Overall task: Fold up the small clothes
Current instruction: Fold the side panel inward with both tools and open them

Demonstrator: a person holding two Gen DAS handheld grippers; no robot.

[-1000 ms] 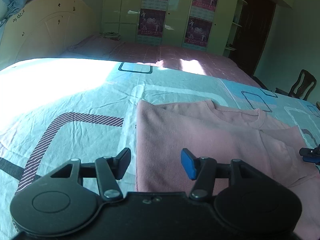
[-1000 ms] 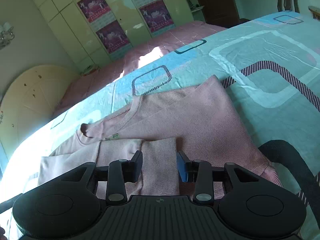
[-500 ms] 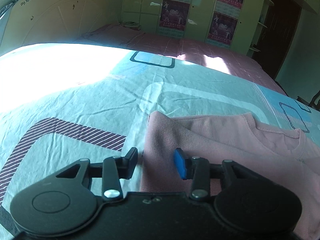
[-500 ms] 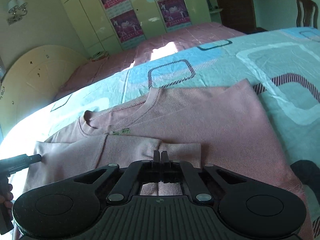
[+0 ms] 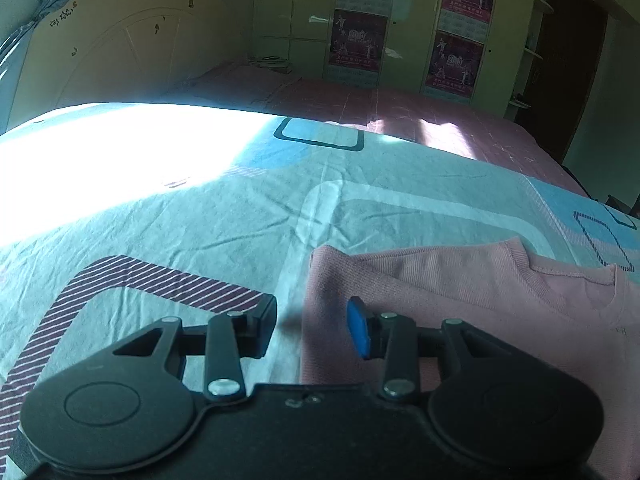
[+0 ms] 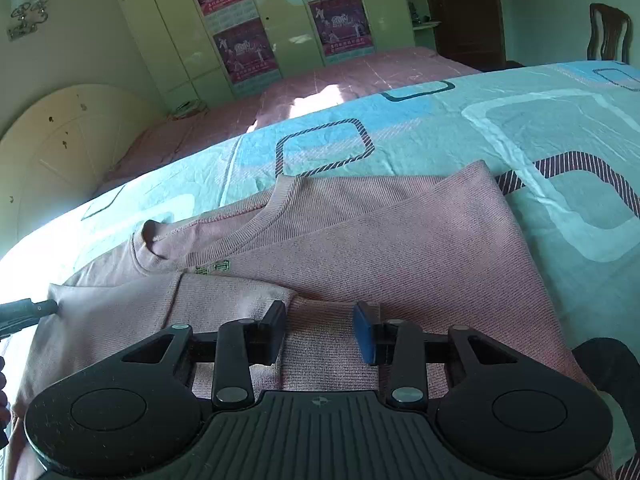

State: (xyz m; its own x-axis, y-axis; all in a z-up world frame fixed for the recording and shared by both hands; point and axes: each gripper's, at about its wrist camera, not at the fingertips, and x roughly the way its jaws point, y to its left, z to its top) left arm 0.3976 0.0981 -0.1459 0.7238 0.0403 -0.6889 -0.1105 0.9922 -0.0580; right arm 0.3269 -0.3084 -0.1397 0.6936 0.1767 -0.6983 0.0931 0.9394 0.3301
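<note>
A pink knit sweater [image 6: 400, 248] lies flat on the teal patterned bedsheet [image 6: 540, 136], sides folded in, neckline toward the far side. My right gripper [image 6: 320, 334] is open just above the folded sleeve end [image 6: 328, 344] in the sweater's middle. In the left wrist view the sweater [image 5: 460, 292] fills the lower right. My left gripper [image 5: 312, 328] is open and straddles the sweater's left folded edge, one finger over the sheet [image 5: 200, 220], the blue pad [image 5: 358, 332] over the fabric. The left gripper's tip [image 6: 24, 312] shows at the sweater's left edge in the right wrist view.
A second bed with a pink cover [image 5: 380, 104] lies beyond. Green wardrobes with posters [image 6: 280, 28] line the far wall. A cream headboard [image 5: 128, 52] stands at the left. A wooden chair [image 6: 608, 32] stands at the far right. Bright sunlight falls on the sheet's left part [image 5: 100, 152].
My right gripper, shut half a second ago on the sleeve end, has opened. My left gripper narrowed as it moved to the sweater's left edge, then widened, staying open.
</note>
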